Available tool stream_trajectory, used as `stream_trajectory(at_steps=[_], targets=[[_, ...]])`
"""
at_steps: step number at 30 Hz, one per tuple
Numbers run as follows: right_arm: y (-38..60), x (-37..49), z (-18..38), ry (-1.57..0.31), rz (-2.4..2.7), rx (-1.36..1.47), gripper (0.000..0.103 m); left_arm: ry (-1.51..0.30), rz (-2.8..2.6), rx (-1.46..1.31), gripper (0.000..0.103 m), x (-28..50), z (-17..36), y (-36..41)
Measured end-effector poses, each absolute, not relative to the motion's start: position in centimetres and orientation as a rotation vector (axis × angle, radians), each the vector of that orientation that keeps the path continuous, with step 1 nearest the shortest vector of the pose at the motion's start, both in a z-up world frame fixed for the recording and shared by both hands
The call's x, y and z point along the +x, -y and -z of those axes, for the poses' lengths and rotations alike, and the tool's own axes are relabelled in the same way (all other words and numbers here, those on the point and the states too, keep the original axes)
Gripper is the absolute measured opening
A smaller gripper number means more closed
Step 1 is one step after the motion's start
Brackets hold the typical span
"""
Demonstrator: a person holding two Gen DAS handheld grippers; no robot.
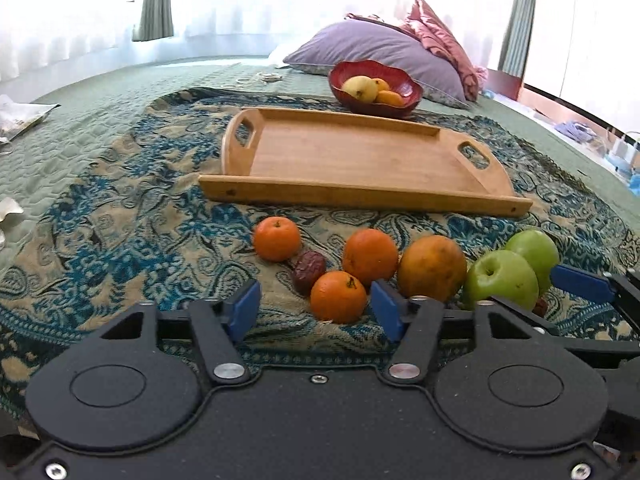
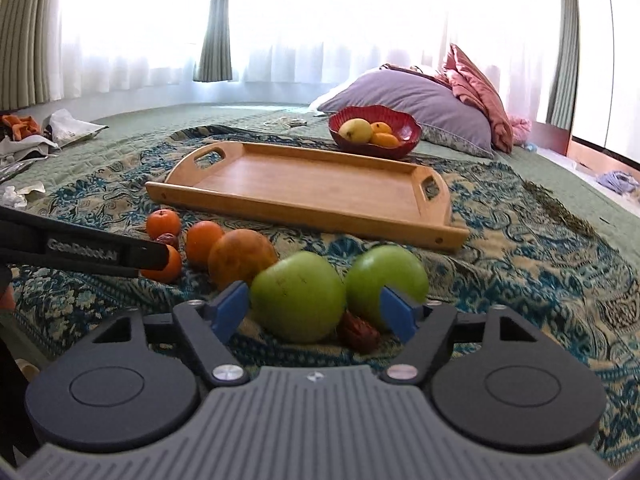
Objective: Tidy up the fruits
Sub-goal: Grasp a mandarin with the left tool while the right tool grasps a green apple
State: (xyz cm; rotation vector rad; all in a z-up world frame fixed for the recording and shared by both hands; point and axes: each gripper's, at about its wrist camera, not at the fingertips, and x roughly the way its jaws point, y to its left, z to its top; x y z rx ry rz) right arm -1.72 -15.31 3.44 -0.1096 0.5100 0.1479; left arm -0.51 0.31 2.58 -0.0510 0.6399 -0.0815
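Fruit lies in a row on the patterned cloth in front of an empty wooden tray [image 1: 360, 194]. My left gripper [image 1: 316, 310] stands open around a small orange [image 1: 338, 296]; the right pad is close to it, and a gap shows at the left pad. Behind are two more oranges [image 1: 370, 256], a dark date [image 1: 308, 270] and a large orange [image 1: 432, 268]. My right gripper [image 2: 316, 310] is open around a green apple [image 2: 298, 300], with a second apple [image 2: 386, 276] and another date [image 2: 358, 334] beside its right pad. The left gripper's finger [image 2: 100, 254] crosses the right wrist view.
A red bowl [image 1: 376, 108] with a yellow fruit and oranges stands behind the tray [image 2: 304, 216]. Purple and pink pillows [image 1: 380, 46] lie beyond it. Wrappers and papers [image 2: 60, 132] sit at the bed's left side. Curtains and a bright window close the back.
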Motion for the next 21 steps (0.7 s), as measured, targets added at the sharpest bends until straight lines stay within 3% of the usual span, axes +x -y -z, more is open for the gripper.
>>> stream_trajectory(at_steps=[4, 21], targets=[[14.7, -1.4, -3.1, -0.508, -0.153, -0.129, 0.079, -0.657, 0.101, -0.052, 0.042, -0.1, -2.0, -0.1], [13.3, -0.7, -2.0, -0.491, -0.151, -0.222, 0.074, -0.658, 0.135, -0.021, 0.035, 0.8, -0.7, 0.5]])
